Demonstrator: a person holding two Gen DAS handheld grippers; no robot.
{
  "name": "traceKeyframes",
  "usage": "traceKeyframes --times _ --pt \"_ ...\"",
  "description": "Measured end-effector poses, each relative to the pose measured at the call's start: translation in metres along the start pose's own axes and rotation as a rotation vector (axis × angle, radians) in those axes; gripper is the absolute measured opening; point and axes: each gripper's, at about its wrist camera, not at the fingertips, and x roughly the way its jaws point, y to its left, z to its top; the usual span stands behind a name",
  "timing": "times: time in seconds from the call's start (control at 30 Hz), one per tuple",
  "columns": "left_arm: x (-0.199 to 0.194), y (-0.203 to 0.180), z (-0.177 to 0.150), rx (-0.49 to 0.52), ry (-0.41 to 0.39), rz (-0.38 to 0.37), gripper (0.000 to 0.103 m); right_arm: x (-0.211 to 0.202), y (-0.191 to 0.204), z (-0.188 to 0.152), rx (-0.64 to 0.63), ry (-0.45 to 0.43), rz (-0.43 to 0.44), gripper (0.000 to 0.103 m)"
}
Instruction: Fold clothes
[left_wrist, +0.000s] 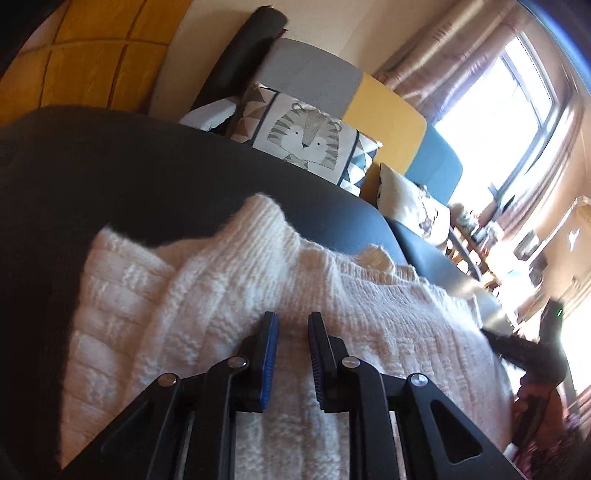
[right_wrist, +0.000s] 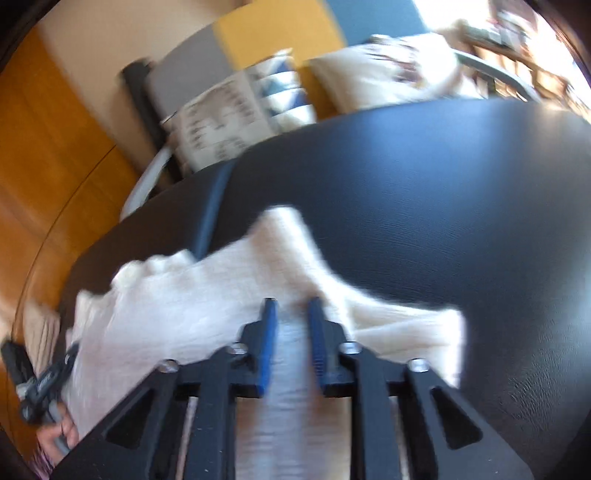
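Home living room, daytime.
Sofa (left_wrist: 384, 107) with grey, yellow and blue back panels, tiger-print cushion (left_wrist: 306, 138) plus a second cushion (left_wrist: 402, 194), curtained window (left_wrist: 517, 96), wooden wall panelling (left_wrist: 96, 55), black padded table (right_wrist: 424, 177).

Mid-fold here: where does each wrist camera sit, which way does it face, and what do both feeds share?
Left wrist: on the left gripper, angled down over the white knit sweater toward the tiger cushion and window; its blue-padded fingers show.
Right wrist: on the right gripper, angled down over the sweater on the black table; its fingers and a hand at lower left show.
Shared: sweater, table, cushion.
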Motion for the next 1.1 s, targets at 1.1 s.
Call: traceKeyframes --times 1.1 --pt "-0.001 0.052 0.008 -0.304 -0.157 -0.071 0.016 0.119 0.298 -0.086 -0.904 0.313 0.104 0.034"
